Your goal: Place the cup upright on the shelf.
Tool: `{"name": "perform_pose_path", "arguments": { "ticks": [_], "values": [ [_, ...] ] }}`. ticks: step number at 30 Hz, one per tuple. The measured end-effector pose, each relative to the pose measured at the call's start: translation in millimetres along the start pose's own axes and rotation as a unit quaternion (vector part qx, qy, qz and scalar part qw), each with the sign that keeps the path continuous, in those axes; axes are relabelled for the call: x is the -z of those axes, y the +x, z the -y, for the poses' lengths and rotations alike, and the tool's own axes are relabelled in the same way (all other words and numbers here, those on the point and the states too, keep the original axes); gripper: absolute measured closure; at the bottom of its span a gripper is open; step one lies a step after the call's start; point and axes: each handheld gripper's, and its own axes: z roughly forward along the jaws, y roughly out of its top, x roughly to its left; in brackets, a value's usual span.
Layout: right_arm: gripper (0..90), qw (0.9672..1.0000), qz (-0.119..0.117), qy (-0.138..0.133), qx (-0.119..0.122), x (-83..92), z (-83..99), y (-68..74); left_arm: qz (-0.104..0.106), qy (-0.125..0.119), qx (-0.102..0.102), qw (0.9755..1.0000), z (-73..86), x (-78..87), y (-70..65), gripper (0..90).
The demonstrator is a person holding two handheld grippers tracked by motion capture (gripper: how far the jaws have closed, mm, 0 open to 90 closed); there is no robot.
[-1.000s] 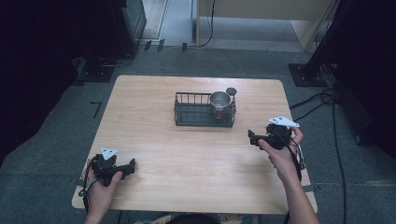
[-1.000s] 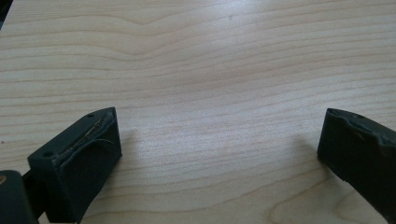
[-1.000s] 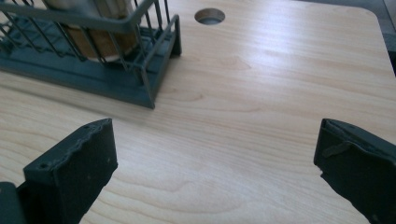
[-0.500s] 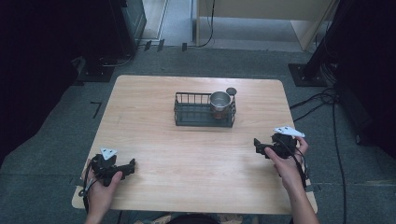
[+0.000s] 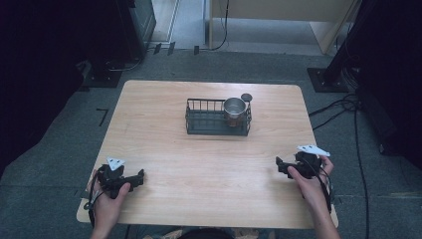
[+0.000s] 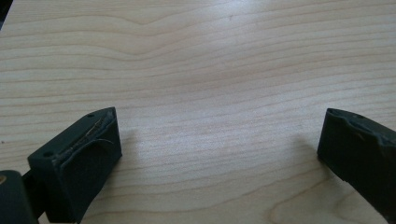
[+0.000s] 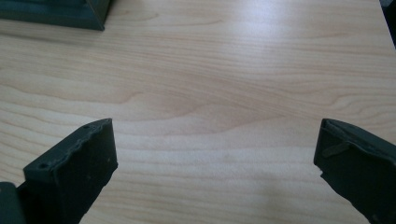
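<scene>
A person's left hand (image 5: pixel 107 201) rests the left gripper (image 5: pixel 130 180) on the near left corner of a pale wooden worktop (image 5: pixel 164 149), its jaws pointing toward the middle and its grey three-cornered plate (image 5: pixel 115 162) facing up. At the far centre of the worktop stands a dark wire basket (image 5: pixel 209 122); a metal cup (image 5: pixel 234 110) sits upright in its right end, while the left part holds nothing that can be made out. A small dark round object (image 5: pixel 246 97) lies just behind the basket's right corner. At the near right edge, the right hand (image 5: pixel 309 183) holds the right gripper (image 5: pixel 281 167), jaws aimed left across the wood, well apart from the basket.

The left gripper view looks down on bare wood grain between its two black jaws, which stand spread wide with nothing between them. The right gripper view likewise shows its jaws spread wide over bare wood, and catches a dark corner of the basket (image 7: pixel 56 11) at its upper left edge, a detail the left gripper view lacks. Both forearms enter from the bottom of the high view, with cables trailing from each gripper.
</scene>
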Motion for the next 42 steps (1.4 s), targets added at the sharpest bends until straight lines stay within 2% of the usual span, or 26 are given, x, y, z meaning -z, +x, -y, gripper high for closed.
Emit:
{"name": "perform_pose_path", "arguments": {
  "ticks": [10,25,30,35,42],
  "values": [
    [0.0,0.9998,0.009,0.015,-0.003,2.6,18.8,-8.1,0.0,0.0,0.0,1.0,0.0,0.0,0.0,0.0],
    [0.0,0.9994,0.021,0.021,-0.016,13.4,40.8,-21.1,0.0,0.0,0.0,1.0,0.0,0.0,0.0,0.0],
    [0.0,0.9991,0.027,0.029,-0.014,14.6,49.0,-24.0,0.0,0.0,0.0,1.0,0.0,0.0,0.0,0.0],
    [0.0,0.9988,0.043,0.022,-0.004,17.5,55.8,-25.9,0.0,0.0,0.0,1.0,0.0,0.0,0.0,0.0],
    [0.0,0.999,0.041,0.019,0.0,20.7,59.5,-26.8,0.0,0.001,-0.001,1.0,0.1,0.1,0.1,0.0]
  ]
}}
